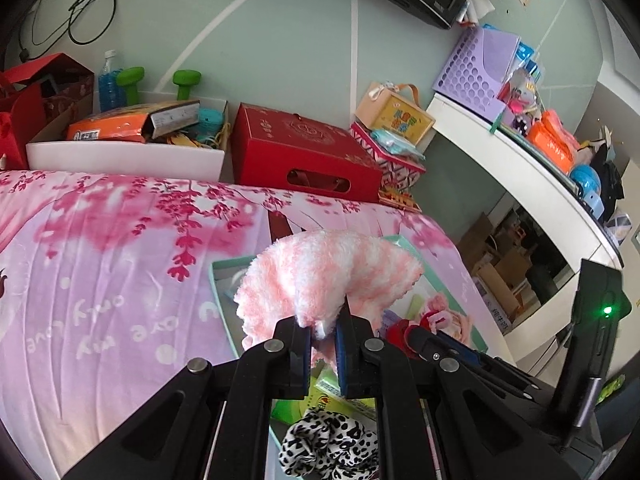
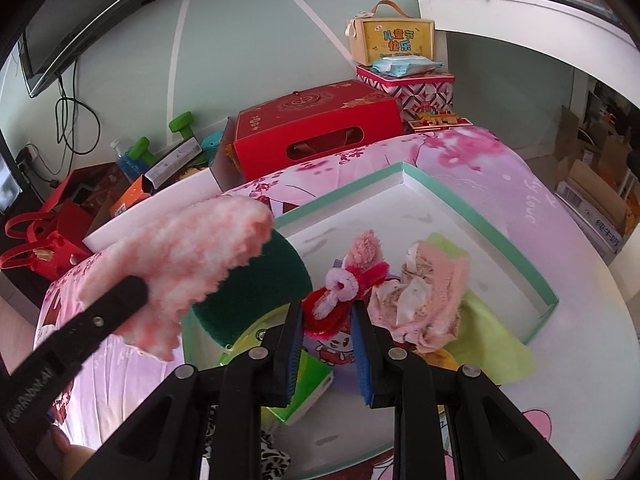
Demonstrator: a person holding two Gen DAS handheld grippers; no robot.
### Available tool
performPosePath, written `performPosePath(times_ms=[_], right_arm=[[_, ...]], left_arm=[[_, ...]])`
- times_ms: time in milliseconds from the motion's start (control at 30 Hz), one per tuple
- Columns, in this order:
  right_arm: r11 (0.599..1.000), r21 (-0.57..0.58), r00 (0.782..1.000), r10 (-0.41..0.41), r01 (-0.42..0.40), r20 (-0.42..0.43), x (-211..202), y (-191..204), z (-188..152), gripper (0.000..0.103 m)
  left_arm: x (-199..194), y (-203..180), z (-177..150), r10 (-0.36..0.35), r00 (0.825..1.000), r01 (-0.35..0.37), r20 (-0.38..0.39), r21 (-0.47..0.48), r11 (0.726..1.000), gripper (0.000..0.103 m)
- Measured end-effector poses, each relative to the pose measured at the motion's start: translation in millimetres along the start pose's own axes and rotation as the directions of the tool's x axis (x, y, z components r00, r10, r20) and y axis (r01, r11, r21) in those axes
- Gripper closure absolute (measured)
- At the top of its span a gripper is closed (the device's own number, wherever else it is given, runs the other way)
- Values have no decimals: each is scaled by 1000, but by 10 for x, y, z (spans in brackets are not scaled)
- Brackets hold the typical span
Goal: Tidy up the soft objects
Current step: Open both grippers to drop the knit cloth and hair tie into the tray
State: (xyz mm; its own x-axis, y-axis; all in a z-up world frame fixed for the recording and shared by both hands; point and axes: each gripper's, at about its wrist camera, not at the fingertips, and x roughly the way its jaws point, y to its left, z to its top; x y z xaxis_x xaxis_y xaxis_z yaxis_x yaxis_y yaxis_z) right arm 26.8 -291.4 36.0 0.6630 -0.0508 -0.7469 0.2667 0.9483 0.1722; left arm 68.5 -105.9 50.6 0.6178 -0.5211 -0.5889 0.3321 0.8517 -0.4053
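Note:
My left gripper (image 1: 323,330) is shut on a fluffy pink-and-white cloth (image 1: 324,276), held above the mint-rimmed white box (image 1: 218,280) on the bed. The cloth also shows in the right wrist view (image 2: 188,264), left of my right gripper. My right gripper (image 2: 326,320) is shut on a red-and-pink chenille toy (image 2: 340,296) over the box (image 2: 480,232). Inside the box lie a crumpled pink cloth (image 2: 424,300), a dark green pad (image 2: 256,292), a light green cloth (image 2: 496,344) and a green packet (image 2: 308,388). A leopard-print scrunchie (image 1: 332,444) lies below my left gripper.
The bed has a pink floral cover (image 1: 100,264). Behind it stand a red gift box (image 1: 304,152), a white tray of items (image 1: 128,152), green dumbbells (image 1: 186,82) and a yellow case (image 1: 394,114). A white curved shelf (image 1: 512,168) is on the right.

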Motion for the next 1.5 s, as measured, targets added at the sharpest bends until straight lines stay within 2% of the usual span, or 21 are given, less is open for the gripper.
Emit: performPosePath(times_ms=[200,267,333,400,567,633,667,700,767,833,933,1033,1133,1233,1333,1500], right_arm=[[1000,4,1000,-4,4,-10,11,-24,-2,77],[1000,3,1000,-9,9,-12,20,-21,0,76],[1000,2,1000,-14,14,-15,27,-22,-2,76],[1000,3,1000,-25,25,-18,35,-25,-5,76],[999,-2,999,-45,45,-29,57,-23,-9,76],[999,-3,998,-51,50,-32,60,-22,-14,72],[999,-3,998,-52,52,-34,62,-25,-15,66],[999,-3,998,-52,52,-35,63,-28,-16,55],[998,-2,998,-56,56,-34,59,-29,-17,41],[998,-7,998,-60,60,-32,53,-23,-14,41],[997,-15,997,-70,69,-39,70,-20,-17,29],[997,-19,996,-78,77,-37,77,-26,-16,18],[996,-19,996,-87,86,-36,88,-41,-19,1],[995,-27,995,-96,95,-41,107,-43,-27,0],[994,-42,993,-103,101,-49,125,-21,-37,0],[992,-65,992,-111,107,-59,139,23,-54,0]], left_arm=[[102,-93,-44,-1,1000,1,-30,24,1000,92],[110,-121,-51,-9,999,10,-35,33,999,87],[110,-129,-54,-14,999,16,-41,34,999,73],[120,-127,-51,-17,999,19,-49,28,999,66],[58,-76,-27,-6,999,6,-38,10,1000,64],[40,-59,-23,4,999,-4,-38,6,1000,61],[36,-49,-20,11,999,-11,-39,4,1000,59],[33,-38,-18,22,999,-22,-42,3,1000,54],[27,-11,-18,62,997,-62,-51,4,998,48],[4,24,-14,97,994,-97,-49,6,995,37],[-52,99,-2,145,988,-145,-44,-6,989,20],[-75,173,-1,208,977,-208,-38,-12,978,14],[-16,283,-21,289,956,-291,-57,-26,956,9],[55,380,-61,349,933,-353,-89,-40,935,3],[67,470,-93,402,911,-408,-94,-56,911,2],[79,531,-114,447,888,-454,-107,-55,889,2]])
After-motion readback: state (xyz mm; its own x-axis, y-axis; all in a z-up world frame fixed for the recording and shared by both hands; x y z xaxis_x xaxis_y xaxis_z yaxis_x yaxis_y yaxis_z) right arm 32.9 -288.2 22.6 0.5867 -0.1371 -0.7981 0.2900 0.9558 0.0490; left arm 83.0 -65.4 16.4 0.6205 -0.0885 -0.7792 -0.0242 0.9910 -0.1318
